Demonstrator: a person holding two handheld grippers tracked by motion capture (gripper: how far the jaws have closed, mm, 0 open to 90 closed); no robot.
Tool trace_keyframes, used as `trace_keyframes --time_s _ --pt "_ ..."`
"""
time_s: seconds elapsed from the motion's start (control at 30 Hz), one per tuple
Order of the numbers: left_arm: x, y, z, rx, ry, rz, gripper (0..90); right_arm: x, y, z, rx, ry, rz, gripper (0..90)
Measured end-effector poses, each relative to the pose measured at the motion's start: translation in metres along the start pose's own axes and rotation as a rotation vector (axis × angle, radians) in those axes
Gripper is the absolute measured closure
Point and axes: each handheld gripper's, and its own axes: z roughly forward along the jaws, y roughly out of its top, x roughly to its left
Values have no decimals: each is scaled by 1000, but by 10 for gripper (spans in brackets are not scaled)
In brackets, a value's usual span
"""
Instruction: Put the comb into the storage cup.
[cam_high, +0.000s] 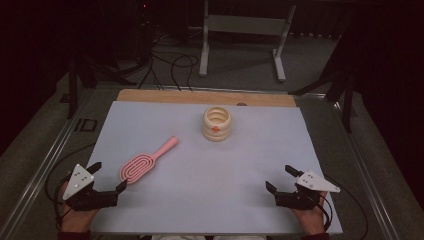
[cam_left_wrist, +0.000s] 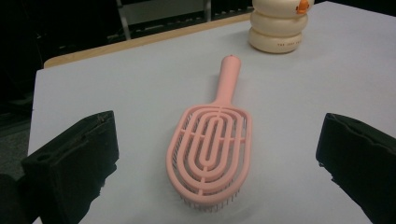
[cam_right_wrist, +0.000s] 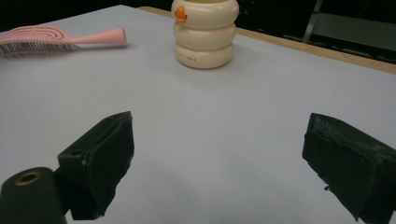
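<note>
A pink vented hairbrush (cam_high: 145, 160) lies flat on the white table mat, bristles down, handle pointing up and to the right. In the left gripper view the hairbrush (cam_left_wrist: 212, 140) sits just ahead, between the wide-apart jaws. My left gripper (cam_high: 107, 176) is open at the mat's near left corner, just short of the brush head. A cream ribbed holder (cam_high: 217, 124) with an orange mark stands upright past the mat's middle. My right gripper (cam_high: 281, 178) rests open at the near right, empty. The right gripper view shows the holder (cam_right_wrist: 204, 32) and the hairbrush (cam_right_wrist: 56, 39) far off.
The white mat (cam_high: 210, 170) covers a wooden tabletop (cam_high: 200, 96) whose far edge shows. Metal rails (cam_high: 45, 165) run along both sides. A white frame stand (cam_high: 245, 35) and black cables (cam_high: 165, 65) sit on the floor beyond.
</note>
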Motion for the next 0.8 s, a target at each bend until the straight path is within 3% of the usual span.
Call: trace_keyframes --time_s 0.8 --pt "0 3 1 -14 27 -13 0 -1 -2 3 3 4 0 92"
